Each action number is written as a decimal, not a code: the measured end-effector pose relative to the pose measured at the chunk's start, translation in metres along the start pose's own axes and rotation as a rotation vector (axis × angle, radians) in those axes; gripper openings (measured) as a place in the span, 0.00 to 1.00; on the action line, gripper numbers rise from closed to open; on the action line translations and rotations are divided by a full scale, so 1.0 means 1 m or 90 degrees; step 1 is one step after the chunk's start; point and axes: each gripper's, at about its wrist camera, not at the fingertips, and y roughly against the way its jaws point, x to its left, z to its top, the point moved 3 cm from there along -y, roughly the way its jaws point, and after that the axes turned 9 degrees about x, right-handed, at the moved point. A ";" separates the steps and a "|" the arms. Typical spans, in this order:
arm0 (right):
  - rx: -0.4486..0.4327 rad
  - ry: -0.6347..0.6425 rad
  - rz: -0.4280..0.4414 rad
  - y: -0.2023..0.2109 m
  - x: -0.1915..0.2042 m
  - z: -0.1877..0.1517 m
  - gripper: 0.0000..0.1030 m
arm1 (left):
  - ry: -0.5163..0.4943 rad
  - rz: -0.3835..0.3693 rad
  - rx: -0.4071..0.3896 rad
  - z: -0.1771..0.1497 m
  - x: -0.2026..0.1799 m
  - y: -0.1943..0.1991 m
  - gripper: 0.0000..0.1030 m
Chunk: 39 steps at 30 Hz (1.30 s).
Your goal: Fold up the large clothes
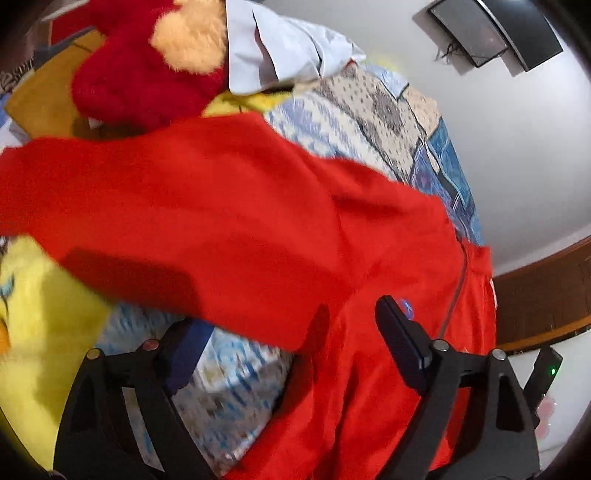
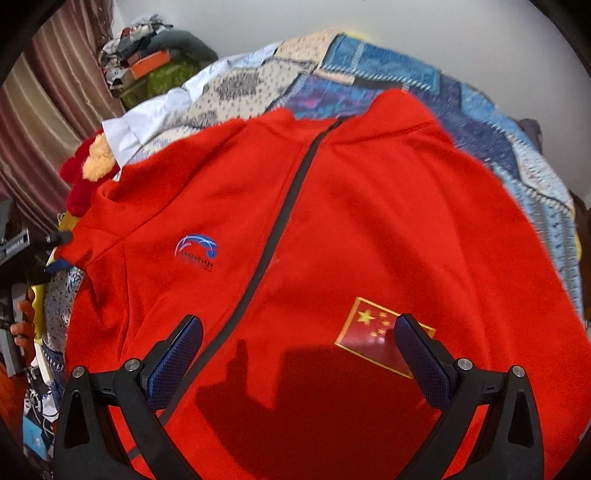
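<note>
patchwork quilt covering the bed, red plush toy next to a white pillow, striped curtain off left

A plain white wall stands behind a bed spread with a patchwork quilt of blue and cream squares. In the left wrist view two dark flat panels hang on that wall, and a brown wooden board runs along its lower right. A white pillow lies at the head of the quilt, with a red and tan plush toy touching it and a yellow cushion nearby. In the right wrist view a striped curtain hangs at the left, beside a heap of clutter with an orange box. The light is even and bright.
</note>
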 end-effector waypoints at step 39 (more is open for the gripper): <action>-0.048 -0.032 -0.010 0.121 -0.036 -0.087 1.00 | -0.194 0.098 0.005 -0.075 -0.081 0.015 0.68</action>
